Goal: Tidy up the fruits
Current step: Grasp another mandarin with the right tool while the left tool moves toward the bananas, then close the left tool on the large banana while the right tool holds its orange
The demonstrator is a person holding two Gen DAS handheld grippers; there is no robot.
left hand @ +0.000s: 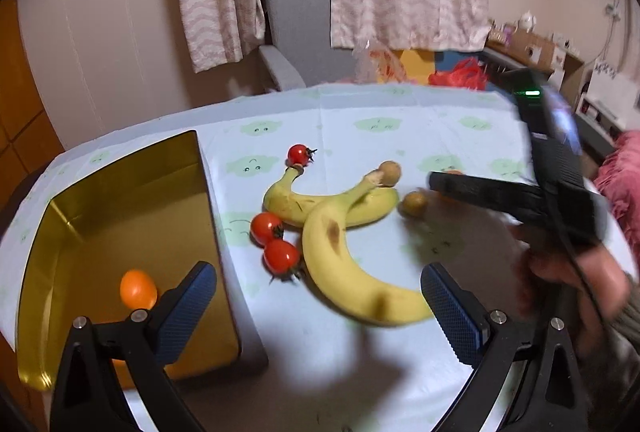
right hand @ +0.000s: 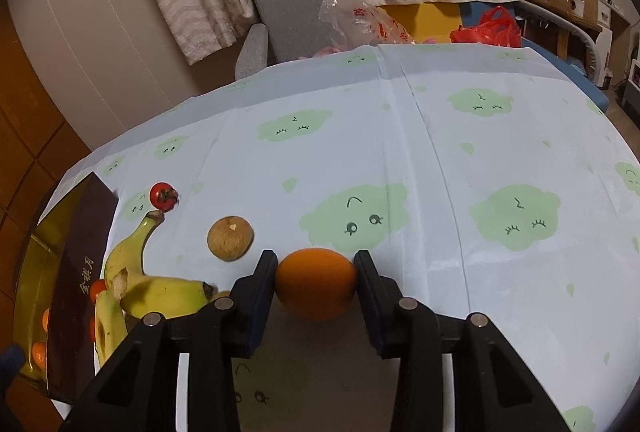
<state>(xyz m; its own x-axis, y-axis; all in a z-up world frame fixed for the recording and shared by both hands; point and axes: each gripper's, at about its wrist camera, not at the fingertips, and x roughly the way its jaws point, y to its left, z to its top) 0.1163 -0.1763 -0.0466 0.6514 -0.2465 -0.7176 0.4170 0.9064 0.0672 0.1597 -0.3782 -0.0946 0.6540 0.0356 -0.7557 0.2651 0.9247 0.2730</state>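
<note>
Fruit spread over a cloud-print tablecloth, a gold box at the left, and one orange caught between the right gripper's fingers.

The tablecloth (right hand: 440, 135) covers the whole table, with the gold box (left hand: 120, 199) at its left edge holding a small orange fruit (left hand: 138, 288) near its front. Two bananas (left hand: 340, 232) lie crossed just right of the box, three cherry tomatoes (left hand: 276, 240) close around them, one at the far stem tip. Two small brown fruits (left hand: 414, 203) sit to the right of the bananas. The right gripper (right hand: 316, 272) has its fingers narrow, pressing both sides of the orange (right hand: 316, 284) low over the cloth. The left gripper (left hand: 320, 296) hangs with fingers wide and empty, above the near banana.
</note>
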